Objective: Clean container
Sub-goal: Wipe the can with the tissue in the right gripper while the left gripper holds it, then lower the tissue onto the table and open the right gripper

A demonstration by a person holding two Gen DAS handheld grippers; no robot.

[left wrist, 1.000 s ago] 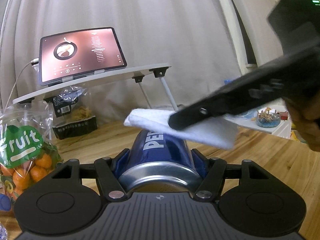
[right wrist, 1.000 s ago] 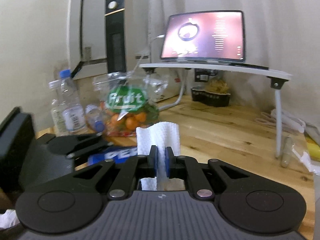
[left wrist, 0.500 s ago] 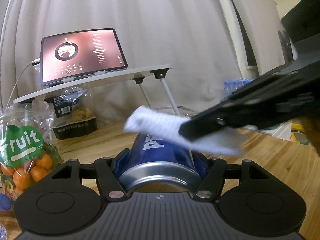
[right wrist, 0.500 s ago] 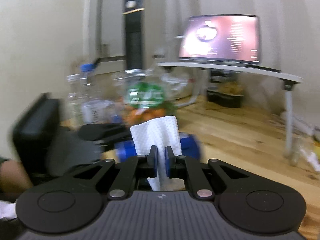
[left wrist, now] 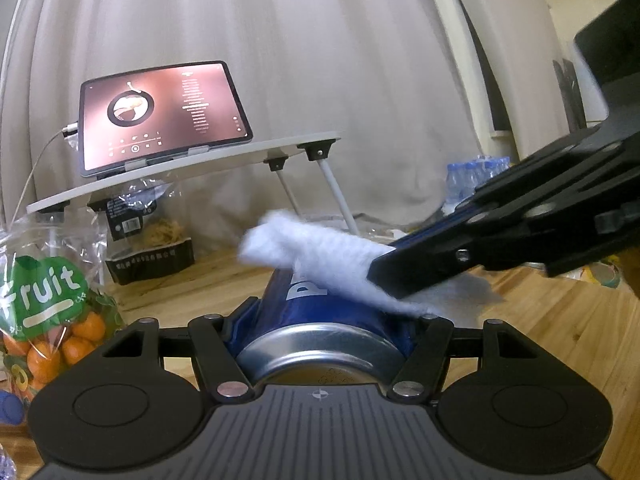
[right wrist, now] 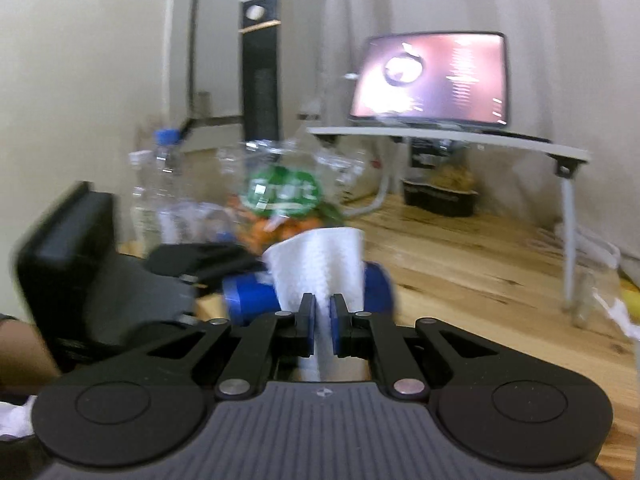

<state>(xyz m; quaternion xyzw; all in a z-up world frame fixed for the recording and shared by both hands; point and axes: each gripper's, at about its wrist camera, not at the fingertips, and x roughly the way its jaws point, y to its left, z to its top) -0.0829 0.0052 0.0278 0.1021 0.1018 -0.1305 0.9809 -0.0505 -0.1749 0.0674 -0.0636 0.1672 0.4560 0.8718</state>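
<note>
Above the wooden counter (left wrist: 560,320), paper towel (left wrist: 320,264) wipes a blue can (left wrist: 320,308).
Left tool (left wrist: 332,320) clamps the can lying sideways; right tool (right wrist: 320,320) pinches the towel, which may tear if dragged hard.

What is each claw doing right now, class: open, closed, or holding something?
Left claw: closed on the blue metal drinks can.
Right claw: closed on the white folded paper towel.
</note>
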